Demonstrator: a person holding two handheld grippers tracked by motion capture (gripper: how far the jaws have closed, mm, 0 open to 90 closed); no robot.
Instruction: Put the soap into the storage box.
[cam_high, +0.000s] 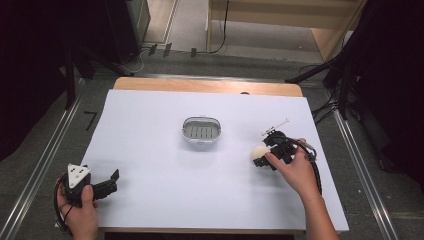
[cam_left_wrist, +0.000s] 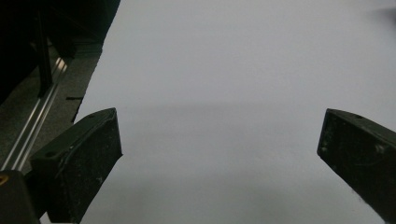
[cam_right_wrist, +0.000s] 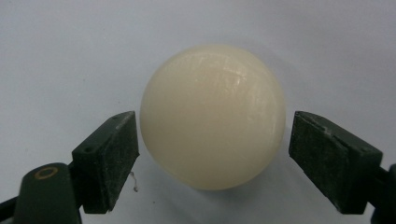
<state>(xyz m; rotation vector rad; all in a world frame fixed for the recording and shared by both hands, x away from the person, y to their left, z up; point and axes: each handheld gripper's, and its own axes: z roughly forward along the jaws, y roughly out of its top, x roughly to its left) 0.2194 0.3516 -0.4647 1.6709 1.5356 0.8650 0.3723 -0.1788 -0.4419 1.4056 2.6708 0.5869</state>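
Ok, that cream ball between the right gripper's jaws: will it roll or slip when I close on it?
Probably both. The cream ball is round and sits loose on the flat white sheet, so a nudge likely rolls it. Its surface looks smooth and glossy, so the pads may slip unless centred. It looks rigid.

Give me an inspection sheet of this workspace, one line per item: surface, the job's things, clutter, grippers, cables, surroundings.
Surface: white sheet over a wooden table; looks clean and flat.
Job's things: cream ball on the sheet at the right; small grey slotted dish near the middle.
Clutter: nothing seen.
Grippers: right gripper straddles the ball, left pad at or very near it, a small gap at the right pad, not clamped. Left gripper open over bare sheet at the near left corner.
Cables: one black cable loops from the right gripper; others lie on the floor beyond the table.
Surroundings: grey floor, metal rails along both sides, dark stands.
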